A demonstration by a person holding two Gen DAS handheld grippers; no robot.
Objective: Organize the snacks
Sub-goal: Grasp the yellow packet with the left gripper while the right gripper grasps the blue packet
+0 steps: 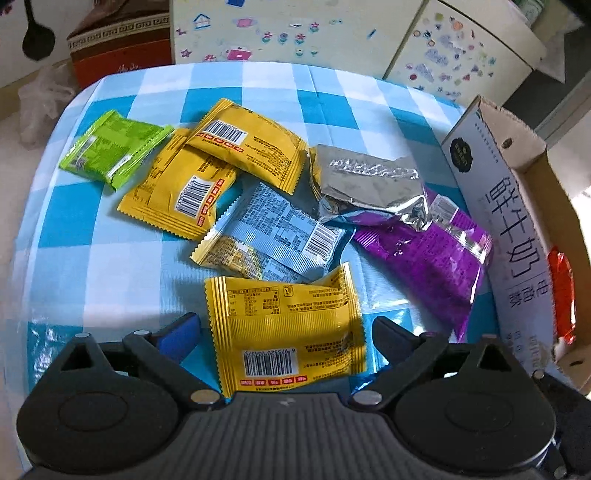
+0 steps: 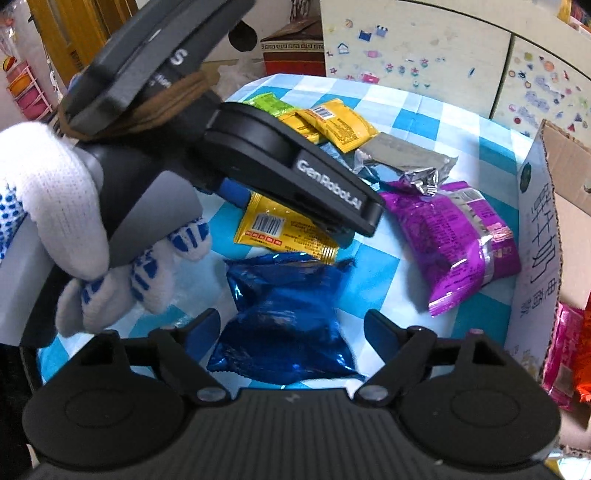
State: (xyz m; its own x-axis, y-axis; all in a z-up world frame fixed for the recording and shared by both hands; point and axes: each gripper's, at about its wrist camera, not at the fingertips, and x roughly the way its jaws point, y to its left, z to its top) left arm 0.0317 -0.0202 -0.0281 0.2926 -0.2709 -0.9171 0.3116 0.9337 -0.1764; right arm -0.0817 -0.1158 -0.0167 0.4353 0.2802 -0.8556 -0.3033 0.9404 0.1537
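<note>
— Behind the table?
— Standing along the back: cream cabinet (image 1: 295, 33) wearing colourful stickers; red-brown patterned box (image 1: 122, 48) sitting beside it.
— And left?
— Hanging: black ladle (image 1: 37, 40). Lying crumpled below: clear plastic bag (image 1: 42, 99).

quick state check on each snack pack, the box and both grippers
left gripper: open, fingers either side of yellow packet
right gripper: open over blue packet
silver packet: torn open, crumpled
purple packet: sealed, lying flat
cardboard box: open

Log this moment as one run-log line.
left gripper: open over yellow packet | right gripper: open over blue packet
</note>
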